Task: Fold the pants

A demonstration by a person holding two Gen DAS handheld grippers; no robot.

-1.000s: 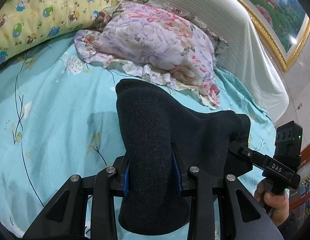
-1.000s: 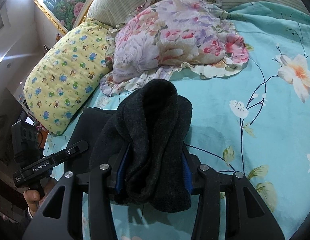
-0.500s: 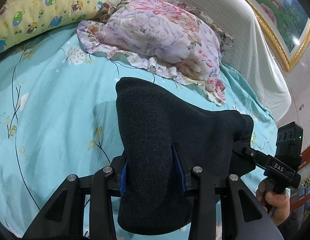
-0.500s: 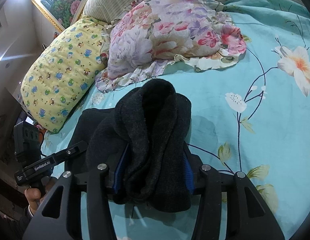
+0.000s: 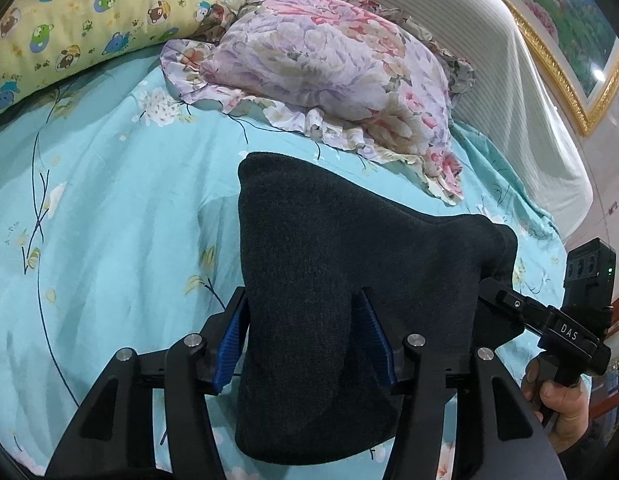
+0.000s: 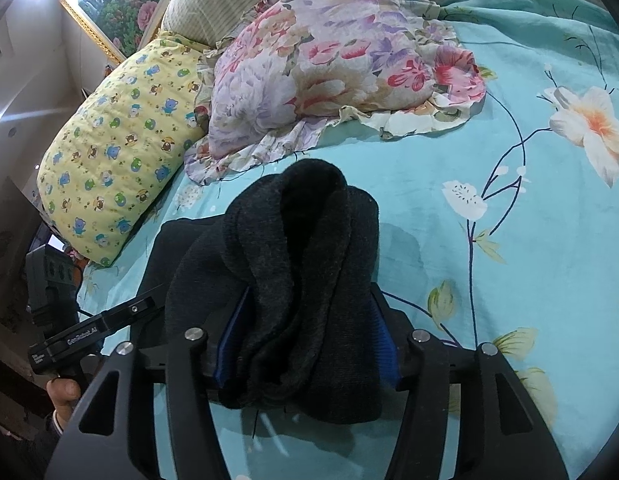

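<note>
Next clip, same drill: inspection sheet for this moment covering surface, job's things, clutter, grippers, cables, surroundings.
Surface: bed sheet, turquoise with flower print.
Job's things: dark pants, bunched, lying on the sheet between both grippers' fingers.
Clutter: floral pillow; yellow pillow with animal print.
Grippers: left gripper and right gripper have just been opening; pants between the jaws of each, whether the pads still press unclear.
Cables: nothing seen.
Surroundings: striped headboard; framed picture.

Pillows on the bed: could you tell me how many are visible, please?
2: a yellow cartoon-print pillow by the headboard, and a floral ruffled pillow beside it. Others may be hidden.
</note>
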